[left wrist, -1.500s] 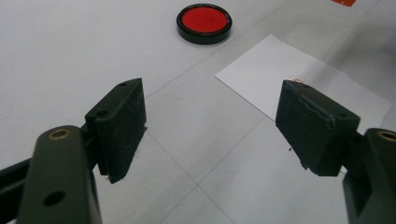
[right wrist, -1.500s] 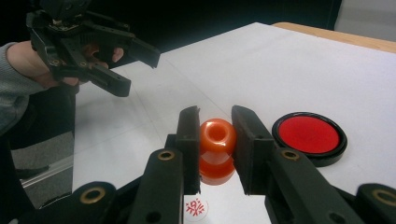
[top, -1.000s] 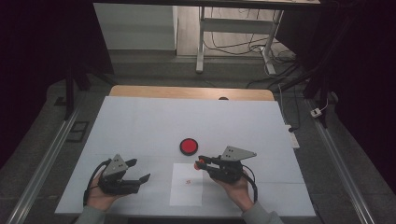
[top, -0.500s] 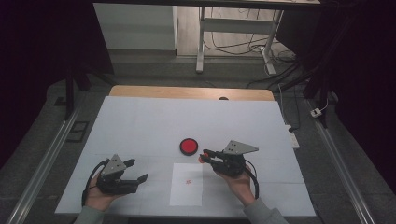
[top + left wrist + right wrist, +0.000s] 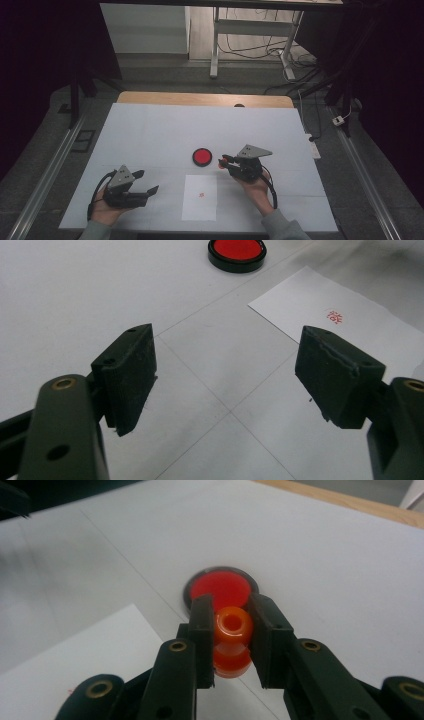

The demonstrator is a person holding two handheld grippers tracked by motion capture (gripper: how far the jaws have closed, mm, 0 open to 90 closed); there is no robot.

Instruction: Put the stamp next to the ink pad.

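Since a second ago the right gripper point(image 5: 224, 161) has slid away from the paper sheet point(image 5: 200, 197) toward the red ink pad point(image 5: 202, 157), carrying an orange stamp point(image 5: 232, 642) with it; the left gripper point(image 5: 148, 183) has stayed put. Nearest the person, the left hand point(image 5: 106, 210) rests low on the white tabletop point(image 5: 150, 130), its fingers point(image 5: 131, 375) spread wide with nothing between them. Beside it lies the paper sheet, marked with a small red print point(image 5: 201, 195). Just beyond the sheet, the right gripper's fingers point(image 5: 202, 630) are clamped on the stamp, which sits just beside the pad's near edge. Whether it touches the pad, I cannot tell. Farther back the tabletop ends at a wooden edge point(image 5: 200, 98).
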